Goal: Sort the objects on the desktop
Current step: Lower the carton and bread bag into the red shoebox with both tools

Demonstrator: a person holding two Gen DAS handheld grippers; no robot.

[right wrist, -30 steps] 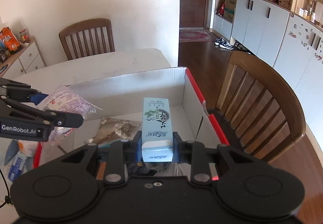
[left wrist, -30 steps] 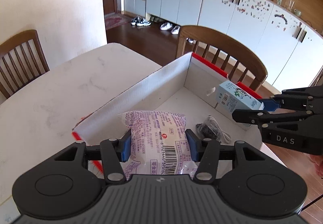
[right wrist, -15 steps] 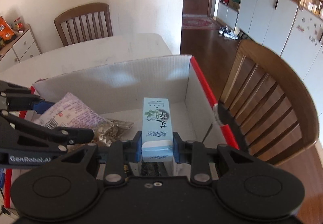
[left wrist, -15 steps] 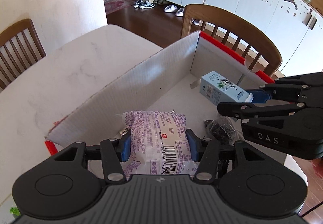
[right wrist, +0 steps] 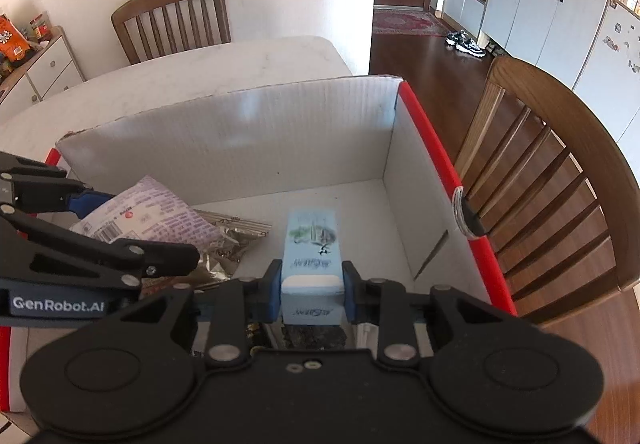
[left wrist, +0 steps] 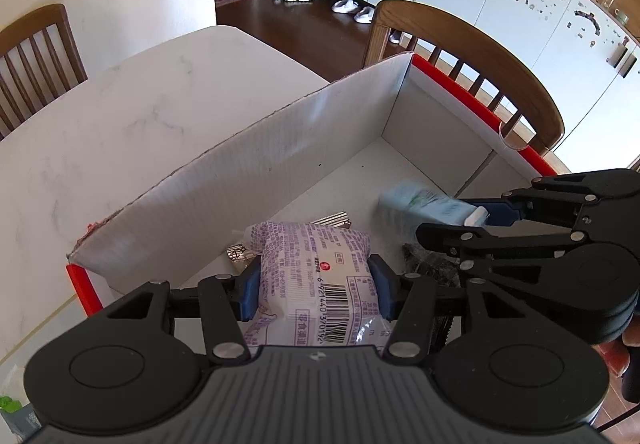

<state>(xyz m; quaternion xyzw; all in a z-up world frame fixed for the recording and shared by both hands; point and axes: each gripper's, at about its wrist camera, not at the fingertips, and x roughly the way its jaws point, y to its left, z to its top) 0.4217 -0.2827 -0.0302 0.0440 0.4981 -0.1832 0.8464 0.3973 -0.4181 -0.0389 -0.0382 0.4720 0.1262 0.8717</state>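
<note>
1. Both hands have come down since a second ago: the purple packet and the blue carton, then held up near the box rim, now sit low inside the cardboard box (right wrist: 224, 132), close to its floor.
2. Nearest, the left tool (left wrist: 314, 286) pinches the purple snack packet (left wrist: 316, 268) across its middle, blue pads pressed into the soft wrap on both sides. It hangs over the near left part of the box, presumably ready to be let go there.
3. Beside it, the right tool (right wrist: 311, 290) is clamped on the near end of the light blue carton (right wrist: 312, 240), which points lengthwise toward the far wall of the box. In the left view the carton is smeared by blur, so its print cannot be read.
4. Under the packet lies a silvery foil pouch (right wrist: 228, 244), partly covered. A dark crinkled bag (left wrist: 434, 264) by the right tool is mostly hidden behind the tool arms; I cannot tell what it is.
5. Whether packet or carton already touches the box floor I cannot tell.
6. The box stands at the table's (left wrist: 132, 124) edge by the wooden chair (right wrist: 560, 172), red rim toward that chair. The far half of the table beyond it is bare marble.
</note>
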